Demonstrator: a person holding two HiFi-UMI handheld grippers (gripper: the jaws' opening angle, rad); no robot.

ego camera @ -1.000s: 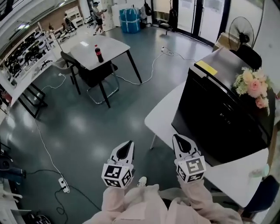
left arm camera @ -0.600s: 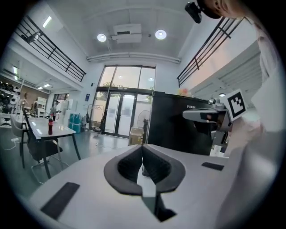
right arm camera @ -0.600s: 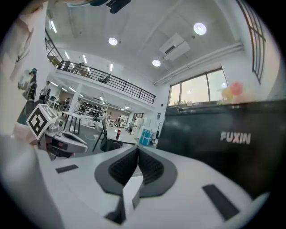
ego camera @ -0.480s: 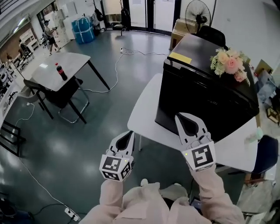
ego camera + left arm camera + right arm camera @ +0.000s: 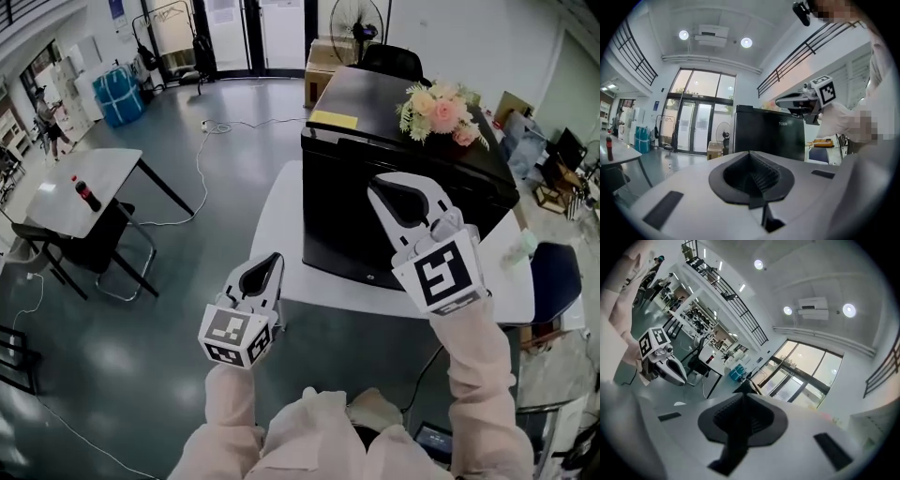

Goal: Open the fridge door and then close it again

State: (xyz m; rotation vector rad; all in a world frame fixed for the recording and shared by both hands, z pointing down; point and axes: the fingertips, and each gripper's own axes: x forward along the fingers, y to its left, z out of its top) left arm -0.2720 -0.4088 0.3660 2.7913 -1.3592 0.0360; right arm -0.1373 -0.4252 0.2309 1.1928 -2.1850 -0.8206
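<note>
My right tool, its empty jaws just cracking apart, should widen and squarely meet the black boxy fridge door ahead. My left tool is pinched together and empty.

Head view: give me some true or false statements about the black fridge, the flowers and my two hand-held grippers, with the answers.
1. The black box-shaped fridge stands on the white table with its door shut. True.
2. The bouquet of pink and cream flowers lies on the floor. False: it sits on top of the fridge.
3. The right hand-held gripper grips the fridge door. False: it is held up in front of the fridge; its jaws have just been opening a crack, with nothing between them.
4. The left hand-held gripper is shut and empty. True.
</note>
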